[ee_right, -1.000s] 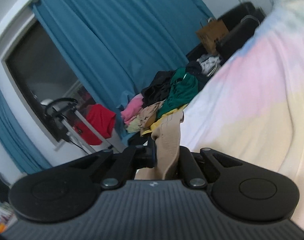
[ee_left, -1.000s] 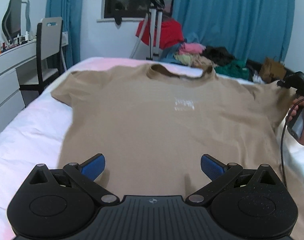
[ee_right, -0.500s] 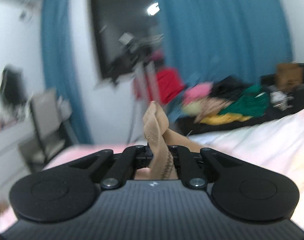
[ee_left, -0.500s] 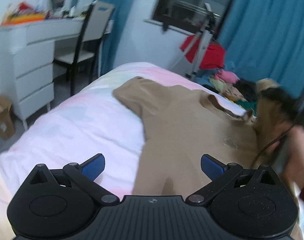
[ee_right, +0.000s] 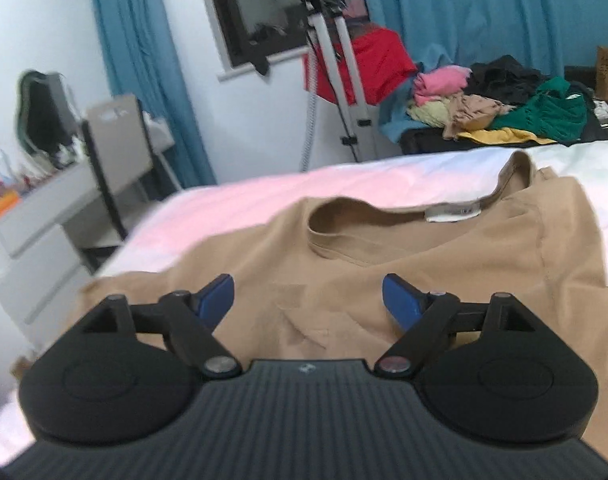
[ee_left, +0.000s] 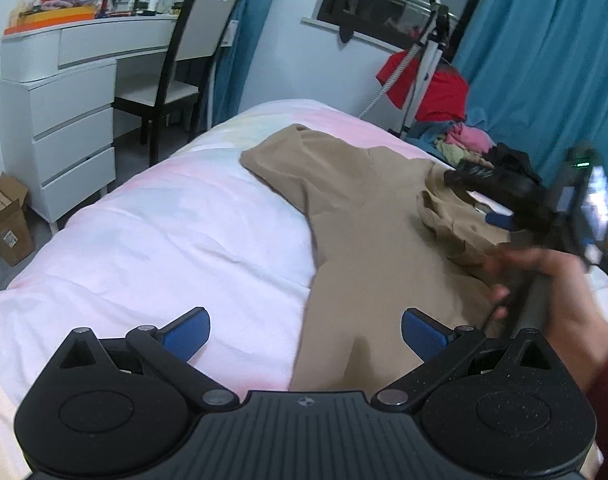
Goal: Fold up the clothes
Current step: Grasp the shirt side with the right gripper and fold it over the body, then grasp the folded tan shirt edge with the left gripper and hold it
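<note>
While the tan T-shirt (ee_left: 367, 208) lies soft and matte across the pale pink-and-white duvet (ee_left: 152, 240), its right side is folded over the chest into a rumpled heap beside the ribbed round collar (ee_right: 383, 232), where a small white label (ee_right: 451, 213) shows. The left gripper (ee_left: 304, 336) hangs low above the near hem with its jaws spread wide and nothing between the blue ribbed pads (ee_left: 186, 334); cloth lies under its right pad, bare duvet under the left. The right gripper (ee_right: 308, 300), held in a hand (ee_left: 559, 300) with a dark red sleeve, has just been opening its jaws, and they now stand wide with nothing gripped, poised just above the shirt's chest, below the collar. Behind the bed stand teal curtains (ee_right: 483, 12), a heap of coloured clothes (ee_right: 503, 108) and a white dresser (ee_left: 60, 120).
</note>
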